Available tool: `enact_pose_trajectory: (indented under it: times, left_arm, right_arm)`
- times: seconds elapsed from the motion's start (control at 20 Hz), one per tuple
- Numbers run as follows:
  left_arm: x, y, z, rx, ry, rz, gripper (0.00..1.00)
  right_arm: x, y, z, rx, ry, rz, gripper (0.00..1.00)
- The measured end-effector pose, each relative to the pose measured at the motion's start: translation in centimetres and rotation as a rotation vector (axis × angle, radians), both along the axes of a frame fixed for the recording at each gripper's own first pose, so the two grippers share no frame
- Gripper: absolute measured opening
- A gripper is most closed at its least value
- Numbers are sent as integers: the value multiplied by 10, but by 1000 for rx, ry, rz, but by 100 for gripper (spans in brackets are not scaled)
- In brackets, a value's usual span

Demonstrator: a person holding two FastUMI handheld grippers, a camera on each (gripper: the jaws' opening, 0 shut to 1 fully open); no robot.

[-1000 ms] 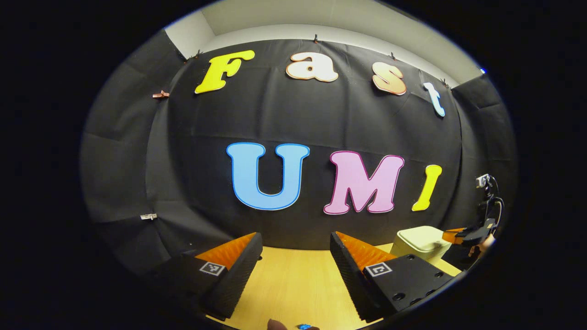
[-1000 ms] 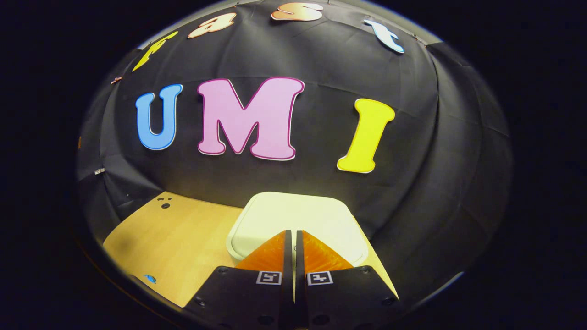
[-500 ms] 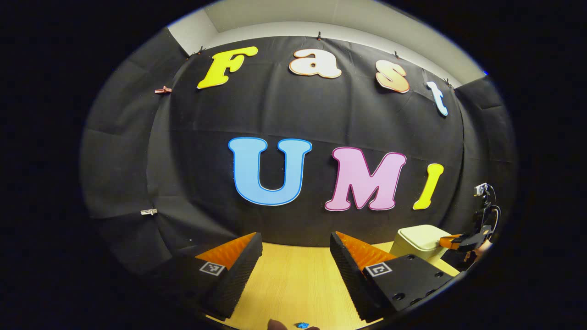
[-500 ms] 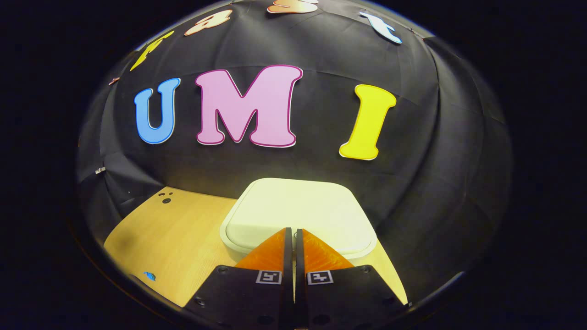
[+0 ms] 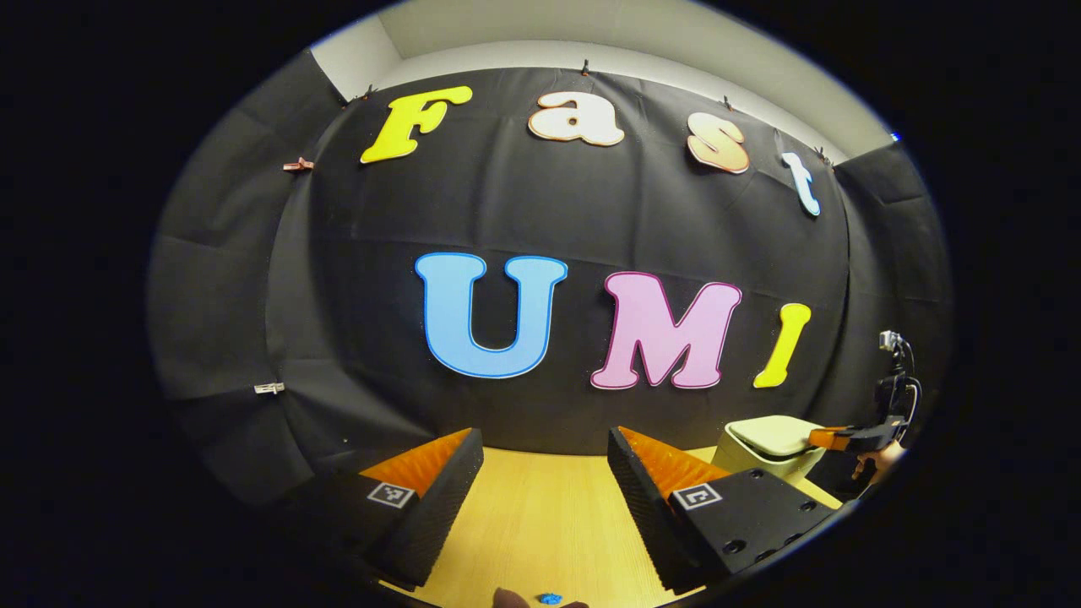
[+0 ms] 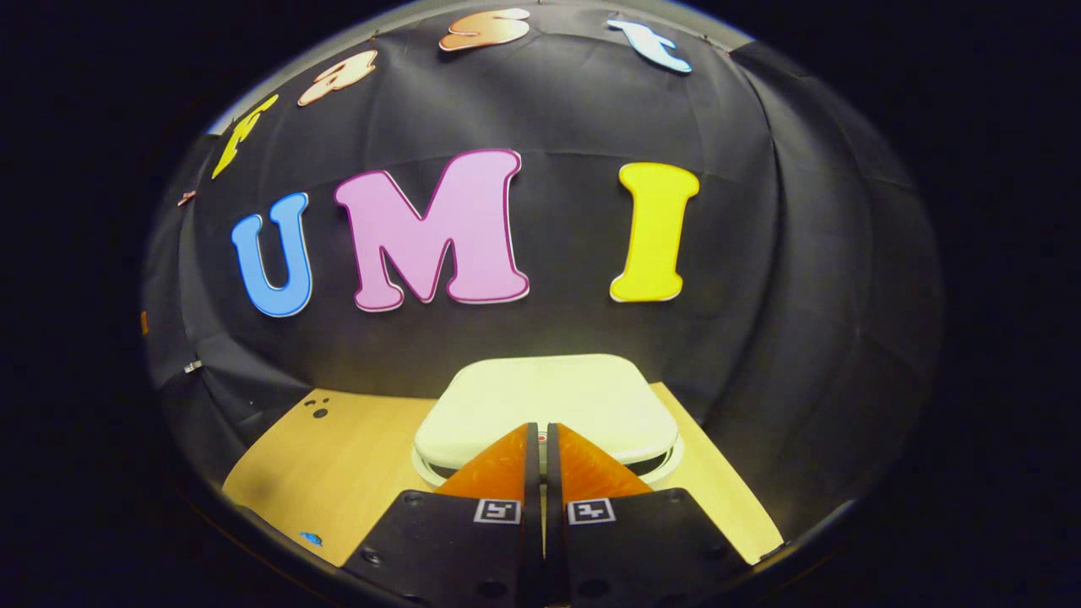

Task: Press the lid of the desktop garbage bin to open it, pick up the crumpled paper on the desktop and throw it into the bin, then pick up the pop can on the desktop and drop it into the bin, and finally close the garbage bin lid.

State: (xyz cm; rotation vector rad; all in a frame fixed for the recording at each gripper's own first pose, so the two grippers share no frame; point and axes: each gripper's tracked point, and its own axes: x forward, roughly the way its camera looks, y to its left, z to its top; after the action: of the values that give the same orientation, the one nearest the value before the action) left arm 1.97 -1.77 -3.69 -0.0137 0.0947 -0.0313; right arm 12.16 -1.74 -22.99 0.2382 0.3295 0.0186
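The cream desktop bin's lid (image 6: 549,397) lies just beyond my right gripper (image 6: 540,427), which is shut with nothing between its fingers. Its tips sit at the lid's near edge. That near edge stands slightly raised, with a dark gap above the bin's rim (image 6: 676,460). In the left gripper view the bin (image 5: 770,443) stands at the far right of the table, with the right gripper (image 5: 823,437) and a hand (image 5: 880,460) over it. My left gripper (image 5: 545,456) hangs open above the wooden table (image 5: 540,523), holding nothing.
A small blue scrap (image 6: 311,538) lies on the table left of the bin, and the same scrap (image 5: 551,599) sits at the bottom edge under my left gripper. Black dots (image 6: 319,411) mark the table's far left corner. The black cloth wall stands close behind the bin.
My right gripper pushed down on the lid's front, then eased up. The lid's near edge has popped up, leaving a gap over the rim. My left gripper has barely moved.
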Motion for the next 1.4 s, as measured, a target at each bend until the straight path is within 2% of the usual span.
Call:
enact_pose_trajectory:
  times: [0.1, 0.45, 0.55, 0.6, 0.65, 0.7, 0.75, 1.05, 1.4]
  left_arm:
    - [-3, 1, -4, -4, 7, -1, 95]
    - [-10, 10, -28, -16, 64, 14, 95]
    - [-12, 13, -37, -7, 76, 18, 95]
    - [-12, 14, -41, -3, 85, 18, 95]
    - [-12, 15, -47, 0, 96, 13, 95]
    - [-12, 15, -56, 3, 113, 3, 95]
    - [-12, 14, -67, 7, 133, -6, 95]
    - [-21, 21, -166, 21, 288, -22, 95]
    - [-40, 9, -297, -48, 502, -95, 95]
  right_arm:
    - [-6, 0, 12, -43, -38, 3, 6]
    - [-43, 30, 23, -174, -76, 146, 8]
    - [-55, 41, 25, -170, -79, 186, 19]
    - [-61, 50, 26, -156, -75, 210, 33]
    - [-68, 56, 25, -144, -71, 230, 41]
    - [-73, 60, 25, -136, -66, 241, 62]
    - [-77, 63, 25, -129, -65, 248, 64]
    - [-98, 75, 20, -119, -52, 263, 63]
    - [-112, 75, 11, -110, -18, 269, 64]
